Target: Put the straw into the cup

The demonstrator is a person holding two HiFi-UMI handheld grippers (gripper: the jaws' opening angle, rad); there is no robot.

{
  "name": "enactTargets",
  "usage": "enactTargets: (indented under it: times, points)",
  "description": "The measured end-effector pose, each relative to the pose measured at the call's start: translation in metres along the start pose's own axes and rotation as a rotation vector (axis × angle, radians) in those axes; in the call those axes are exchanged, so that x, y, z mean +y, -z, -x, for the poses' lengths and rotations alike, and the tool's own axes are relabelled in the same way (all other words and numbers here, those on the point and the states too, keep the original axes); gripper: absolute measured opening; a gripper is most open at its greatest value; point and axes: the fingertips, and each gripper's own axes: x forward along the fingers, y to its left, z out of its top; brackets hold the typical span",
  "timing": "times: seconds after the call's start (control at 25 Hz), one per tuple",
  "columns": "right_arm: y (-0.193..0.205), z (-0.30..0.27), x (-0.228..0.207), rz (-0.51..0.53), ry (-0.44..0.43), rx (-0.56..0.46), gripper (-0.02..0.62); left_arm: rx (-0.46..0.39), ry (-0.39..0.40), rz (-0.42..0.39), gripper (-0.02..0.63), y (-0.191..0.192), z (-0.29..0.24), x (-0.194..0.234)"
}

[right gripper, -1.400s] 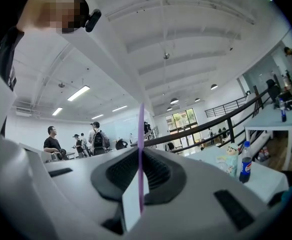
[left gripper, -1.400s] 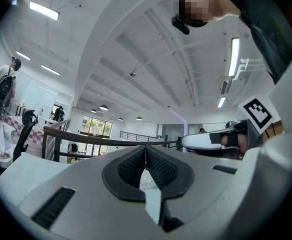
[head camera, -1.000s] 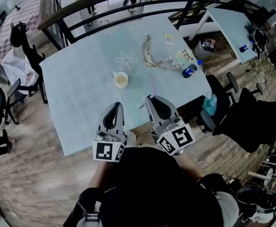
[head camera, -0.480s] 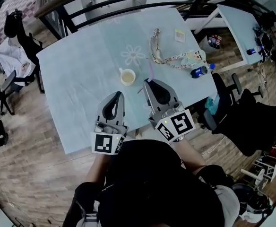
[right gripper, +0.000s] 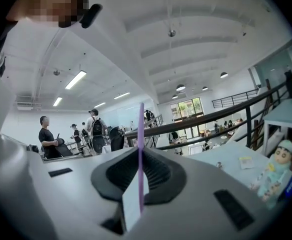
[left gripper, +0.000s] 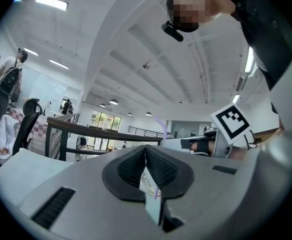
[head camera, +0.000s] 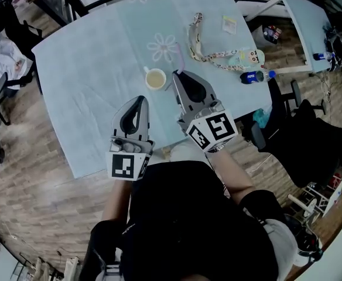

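A small white cup (head camera: 155, 79) with pale liquid stands on the light blue table (head camera: 89, 69). My right gripper (head camera: 177, 75) is shut on a thin purple straw (head camera: 177, 56), which stands upright between the pads (right gripper: 140, 134). Its tip is just right of the cup, at about the cup's level in the head view. My left gripper (head camera: 140, 100) hovers short of the cup on the near left; its jaws meet with nothing between them (left gripper: 146, 148). From the left gripper view the straw (left gripper: 161, 125) and the right gripper's marker cube (left gripper: 230, 124) show at the right.
A lanyard (head camera: 209, 56), a small doll (head camera: 248, 56), a blue bottle (head camera: 254, 75) and a card (head camera: 228, 21) lie on the table's far right. A flower print (head camera: 162, 44) is behind the cup. Chairs (head camera: 288, 98) stand around the table; a dark railing (left gripper: 86, 131) runs behind it.
Both grippers have moved forward over the table toward the cup. The right one, still holding the straw, went farther and now has its tip beside the cup.
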Motion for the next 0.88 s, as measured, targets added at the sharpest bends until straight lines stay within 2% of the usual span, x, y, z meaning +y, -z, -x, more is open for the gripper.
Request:
enactTargets:
  times: [0.12,0.32,0.48,0.68,0.88]
  points:
    - [0.012,-0.020,-0.013,-0.044,-0.019,0.021,0.032,-0.014,-0.025,0.002,0.014,-0.002,-0.011,0.007]
    - [0.034,-0.052,-0.024,-0.041,-0.043,0.062,0.032,0.002,-0.081,-0.003,0.014,0.005,-0.025,0.028]
    - [0.055,-0.077,-0.032,-0.017,-0.069,0.102,0.032,-0.054,-0.108,0.001,0.014,0.000,-0.037,0.038]
    - [0.104,-0.089,-0.034,-0.034,-0.097,0.165,0.032,0.013,-0.171,0.012,0.014,0.024,-0.029,0.045]
    - [0.146,-0.099,-0.039,-0.044,-0.127,0.245,0.032,0.027,-0.192,0.031,0.014,0.030,-0.037,0.044]
